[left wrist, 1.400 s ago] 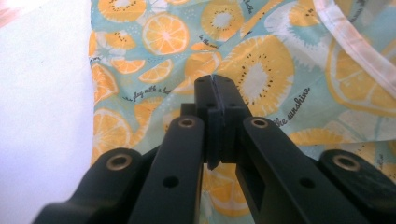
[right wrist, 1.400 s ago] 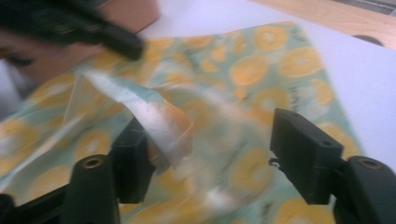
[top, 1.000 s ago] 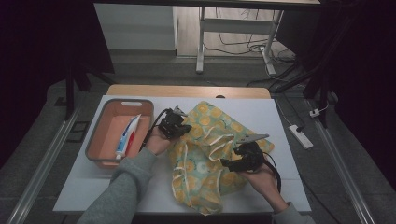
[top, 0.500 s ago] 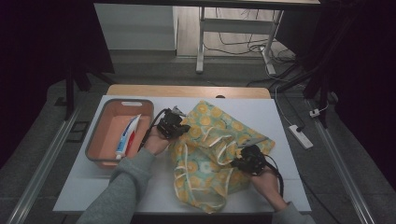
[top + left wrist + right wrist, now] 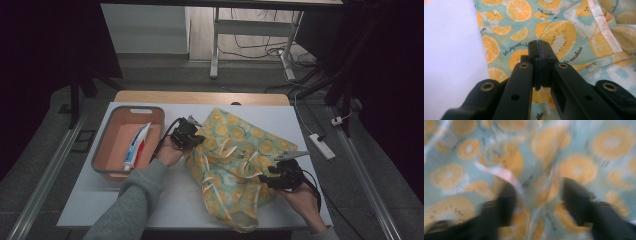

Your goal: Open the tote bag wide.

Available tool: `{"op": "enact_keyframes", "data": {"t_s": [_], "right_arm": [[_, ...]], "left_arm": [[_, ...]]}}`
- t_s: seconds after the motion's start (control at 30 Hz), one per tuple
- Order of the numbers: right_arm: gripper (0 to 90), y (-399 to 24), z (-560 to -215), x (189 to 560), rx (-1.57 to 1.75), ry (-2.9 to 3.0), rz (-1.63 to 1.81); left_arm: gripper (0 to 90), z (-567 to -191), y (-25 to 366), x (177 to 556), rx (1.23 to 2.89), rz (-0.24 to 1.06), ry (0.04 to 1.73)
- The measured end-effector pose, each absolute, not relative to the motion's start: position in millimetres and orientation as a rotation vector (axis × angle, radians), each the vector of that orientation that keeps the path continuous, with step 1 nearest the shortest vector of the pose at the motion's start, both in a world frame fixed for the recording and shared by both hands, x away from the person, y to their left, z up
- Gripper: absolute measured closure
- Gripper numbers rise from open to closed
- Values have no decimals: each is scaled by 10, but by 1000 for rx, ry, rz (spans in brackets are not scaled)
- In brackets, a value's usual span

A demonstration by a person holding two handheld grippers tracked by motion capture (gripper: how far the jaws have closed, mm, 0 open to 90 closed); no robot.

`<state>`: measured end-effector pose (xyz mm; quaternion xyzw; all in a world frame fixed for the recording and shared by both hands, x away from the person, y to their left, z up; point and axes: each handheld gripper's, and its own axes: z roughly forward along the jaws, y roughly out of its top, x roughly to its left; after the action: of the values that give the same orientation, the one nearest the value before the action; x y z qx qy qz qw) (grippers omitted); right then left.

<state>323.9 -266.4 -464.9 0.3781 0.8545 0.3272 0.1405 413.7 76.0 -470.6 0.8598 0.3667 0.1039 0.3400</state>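
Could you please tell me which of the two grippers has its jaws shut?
The left gripper, at the fruit-print cloth edge nearest the tub; the right gripper's jaws stand apart.

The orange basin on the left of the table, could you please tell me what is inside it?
The orange basin holds a toothpaste tube lying lengthwise; anything beneath the tube is hidden.

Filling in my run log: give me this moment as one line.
thing: fruit-print fabric apron on white table | left gripper: shut at apron edge | right gripper: jaws just opened, fabric between | orange bin: holds tube

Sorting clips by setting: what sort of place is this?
Probably a lab or recording workspace: a white table on a bare floor, trailing cables, a power strip, dark surroundings.
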Motion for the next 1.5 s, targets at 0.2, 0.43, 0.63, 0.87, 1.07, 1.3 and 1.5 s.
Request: {"op": "enact_keyframes", "data": {"t_s": [0.2, 0.43, 0.63, 0.87, 1.07, 1.3, 1.5], "right_arm": [[176, -2410, -4210, 3269, 917, 2441, 1065], [159, -2057, -4378, 3960, 940, 2502, 1011], [194, -2013, -4759, 4327, 1005, 2555, 871], [480, -1945, -4946, 4382, 933, 2681, 808], [877, -1925, -4918, 4356, 932, 2723, 879], [885, -1997, -4783, 4334, 947, 2664, 989], [886, -2039, -4787, 4356, 974, 2660, 1010]], "left_arm": [[886, -4710, 779, 4150, 2234, 268, 961], [884, -4705, 773, 4139, 2232, 267, 960], [884, -4705, 780, 4141, 2228, 258, 956], [882, -4701, 797, 4149, 2217, 253, 964], [837, -4664, 813, 4118, 2207, 262, 958], [395, -4490, 929, 4021, 2137, 228, 920], [260, -4238, 1099, 3880, 2101, 220, 864]]}}
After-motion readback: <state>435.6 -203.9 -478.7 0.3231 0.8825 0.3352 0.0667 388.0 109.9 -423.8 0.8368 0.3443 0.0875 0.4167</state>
